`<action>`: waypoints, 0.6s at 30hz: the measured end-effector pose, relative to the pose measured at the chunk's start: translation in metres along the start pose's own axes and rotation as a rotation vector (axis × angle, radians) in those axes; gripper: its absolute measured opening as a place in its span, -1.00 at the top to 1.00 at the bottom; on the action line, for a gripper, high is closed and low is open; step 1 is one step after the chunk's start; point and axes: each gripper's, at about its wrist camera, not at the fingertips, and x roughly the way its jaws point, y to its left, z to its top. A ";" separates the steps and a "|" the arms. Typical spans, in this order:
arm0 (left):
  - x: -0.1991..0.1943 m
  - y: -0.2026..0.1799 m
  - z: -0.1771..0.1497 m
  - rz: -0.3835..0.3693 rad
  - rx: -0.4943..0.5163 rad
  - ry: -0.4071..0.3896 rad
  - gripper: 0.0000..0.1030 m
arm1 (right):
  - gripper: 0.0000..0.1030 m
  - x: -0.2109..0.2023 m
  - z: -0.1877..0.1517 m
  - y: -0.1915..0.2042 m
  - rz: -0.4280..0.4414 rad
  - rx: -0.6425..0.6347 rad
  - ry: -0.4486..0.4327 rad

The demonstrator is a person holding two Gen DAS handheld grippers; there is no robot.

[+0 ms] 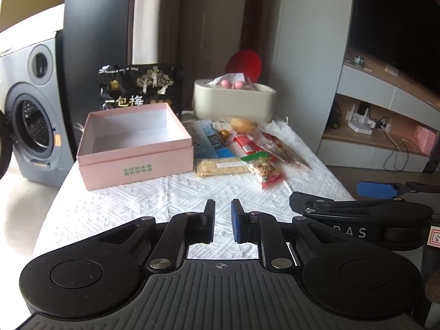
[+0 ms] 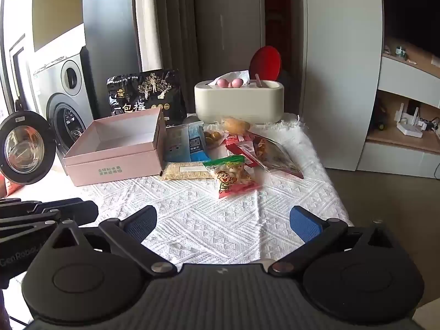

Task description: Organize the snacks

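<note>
The table is covered by a white textured cloth (image 2: 209,220). An open pink box (image 1: 132,148) stands at its left side, and its interior is seen to be bare: no snack has been placed inside, so the task is judged to be at its start.

All snacks lie in a loose cluster just right of the box. A large black pouch (image 1: 140,88) stands behind the box. A blue packet (image 2: 189,143), a grain bar (image 2: 187,171) and a red-and-green cartoon packet (image 2: 231,176) are nearest the box; red packets and a round pastry (image 2: 236,125) lie beyond, in front of a cream tissue holder (image 2: 239,101).

The left gripper (image 1: 222,224) is nearly closed and empty. The right gripper (image 2: 222,220) is spread wide and empty. Both are held short of the snacks.
</note>
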 end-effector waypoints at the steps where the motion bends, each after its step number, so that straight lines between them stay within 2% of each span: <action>1: 0.000 0.000 0.000 -0.004 0.004 -0.001 0.68 | -0.99 0.000 0.000 0.000 0.000 0.003 0.004; 18: 0.002 0.000 -0.002 -0.005 -0.004 0.010 0.68 | -0.99 0.005 -0.004 0.000 -0.006 -0.009 0.025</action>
